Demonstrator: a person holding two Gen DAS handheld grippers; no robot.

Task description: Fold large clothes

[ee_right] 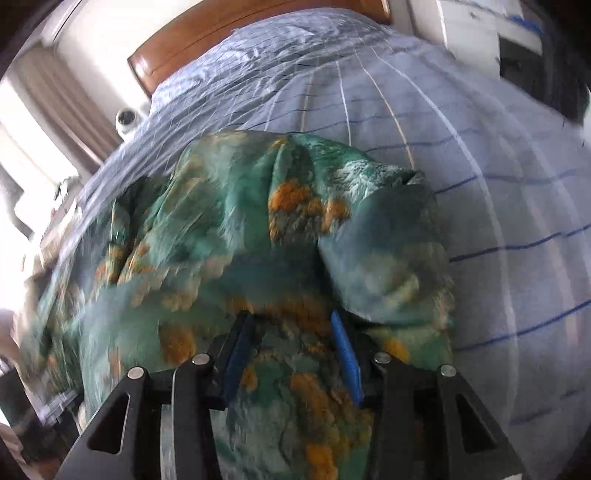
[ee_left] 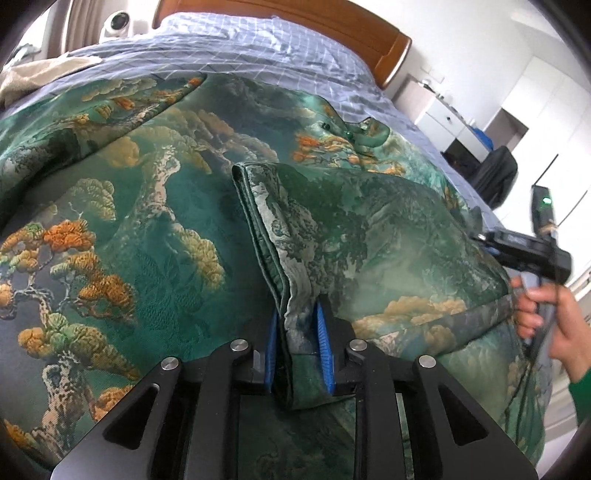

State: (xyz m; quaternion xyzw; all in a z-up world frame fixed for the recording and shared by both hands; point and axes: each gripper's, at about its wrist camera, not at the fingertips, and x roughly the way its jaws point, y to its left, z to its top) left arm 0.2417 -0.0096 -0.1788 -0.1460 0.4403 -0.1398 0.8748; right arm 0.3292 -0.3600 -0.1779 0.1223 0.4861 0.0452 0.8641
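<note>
- Pinching the folded hem of the green garment (ee_left: 155, 206), our left gripper (ee_left: 299, 332) has its blue pads on either side of the doubled edge, the cloth filling the narrow gap; this keeps the flap where it crosses the body of the garment.
- Hovering over the same garment (ee_right: 258, 229), our right gripper (ee_right: 291, 354) has its jaws partly apart with only printed cloth beneath them; nothing looks clamped, though that view is blurred.
- The garment lies across the bed (ee_left: 258, 48), its collar toward the headboard (ee_left: 332, 22) and its body filling the near side.
- Bare checked sheet remains toward the headboard and along the right edge, so we judge there is room to swing a flap.
</note>
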